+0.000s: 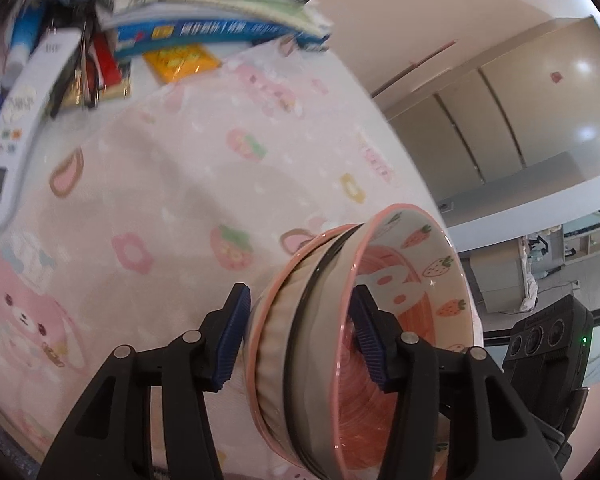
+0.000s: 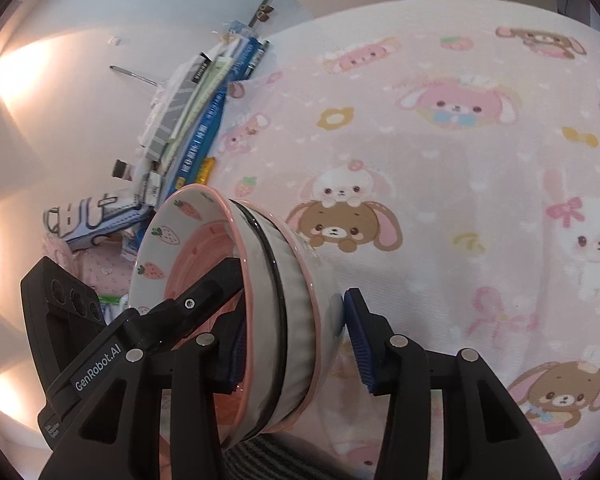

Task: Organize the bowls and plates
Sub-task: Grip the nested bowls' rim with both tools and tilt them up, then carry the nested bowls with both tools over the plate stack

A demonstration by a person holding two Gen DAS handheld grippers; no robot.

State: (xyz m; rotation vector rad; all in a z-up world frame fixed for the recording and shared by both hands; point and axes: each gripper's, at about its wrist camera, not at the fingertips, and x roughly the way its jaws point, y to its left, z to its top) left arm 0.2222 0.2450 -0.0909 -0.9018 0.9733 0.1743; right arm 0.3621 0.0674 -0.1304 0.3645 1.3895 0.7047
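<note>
A stack of nested bowls (image 1: 340, 320) with pink rims, strawberry prints and a black-rimmed bowl in between is held tilted above the pink cartoon tablecloth (image 1: 160, 200). My left gripper (image 1: 296, 336) is shut on the stack's wall, one finger inside the top bowl, one outside. My right gripper (image 2: 292, 344) is shut on the opposite side of the same stack (image 2: 268, 300), its left finger inside, its right pad (image 2: 360, 344) against the outer wall. The left gripper's body (image 2: 140, 340) shows in the right wrist view, the right gripper's body (image 1: 548, 352) in the left wrist view.
A pile of books (image 1: 204, 12), a white remote (image 1: 24, 112), snack packets (image 1: 180, 62) and a blue basket lie at the table's far side. The books (image 2: 196, 120) also show in the right wrist view. Cabinets (image 1: 500, 120) stand beyond the table edge.
</note>
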